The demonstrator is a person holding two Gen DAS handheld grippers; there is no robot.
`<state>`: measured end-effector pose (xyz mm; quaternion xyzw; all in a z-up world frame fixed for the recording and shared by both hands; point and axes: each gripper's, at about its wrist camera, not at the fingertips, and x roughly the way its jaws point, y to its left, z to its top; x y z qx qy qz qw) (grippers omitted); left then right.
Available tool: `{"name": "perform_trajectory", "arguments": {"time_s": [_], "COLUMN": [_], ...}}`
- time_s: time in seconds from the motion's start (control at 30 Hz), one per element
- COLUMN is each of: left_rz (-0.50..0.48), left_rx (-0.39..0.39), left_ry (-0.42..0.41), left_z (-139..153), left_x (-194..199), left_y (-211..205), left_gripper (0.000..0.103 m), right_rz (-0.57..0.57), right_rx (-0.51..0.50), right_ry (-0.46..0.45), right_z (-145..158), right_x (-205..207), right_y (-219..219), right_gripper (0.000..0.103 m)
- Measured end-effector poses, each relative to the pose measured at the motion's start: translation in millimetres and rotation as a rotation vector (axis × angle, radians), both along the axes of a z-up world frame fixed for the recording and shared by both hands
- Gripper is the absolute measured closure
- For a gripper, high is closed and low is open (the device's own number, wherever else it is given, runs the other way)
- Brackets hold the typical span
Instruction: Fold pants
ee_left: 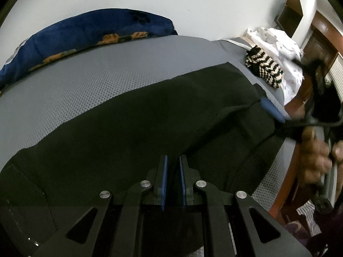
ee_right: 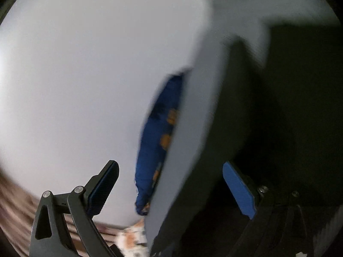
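Note:
Black pants (ee_left: pixel 133 128) lie spread across a grey mesh-covered bed (ee_left: pixel 75 81). My left gripper (ee_left: pixel 173 160) hovers low over the pants with its blue-padded jaws nearly together and nothing between them. The right gripper (ee_left: pixel 285 125) shows at the bed's right edge in the left wrist view, held by a hand (ee_left: pixel 315 150). In the right wrist view, which is tilted and blurred, my right gripper (ee_right: pixel 171 184) is wide open and empty, with the pants (ee_right: pixel 289 117) dark on the right and the grey bed (ee_right: pixel 203 117) between the fingers.
A blue blanket with orange prints (ee_left: pixel 85 36) lies along the bed's far side by the white wall. A black-and-white striped knit item (ee_left: pixel 264 68) and white cloth (ee_left: pixel 278 45) sit at the right end. A wooden door (ee_left: pixel 321 36) stands beyond.

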<state>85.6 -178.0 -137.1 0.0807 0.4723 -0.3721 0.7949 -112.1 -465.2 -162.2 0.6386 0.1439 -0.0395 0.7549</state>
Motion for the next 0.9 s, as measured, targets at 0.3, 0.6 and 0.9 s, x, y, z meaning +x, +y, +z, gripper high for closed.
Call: {"name": "perform_trajectory", "arguments": {"time_s": [0.3, 0.6, 0.9], "left_rz": [0.01, 0.001, -0.041], "left_rx": [-0.012, 0.014, 0.03], "left_ry": [0.004, 0.019, 0.025], "left_z": [2, -6, -19], "left_x": [3, 4, -10], "left_y": [5, 4, 5], "left_gripper": [0.092, 0.092, 0.091], "right_rz": [0.062, -0.109, -0.039], "right_rx": [0.113, 0.218, 0.155], "right_ry": [0.049, -0.005, -0.007], "right_z": [-35, -49, -42], "right_x": [17, 12, -12], "right_y": [-3, -62, -72], "right_gripper": [0.007, 0.048, 0.093]}}
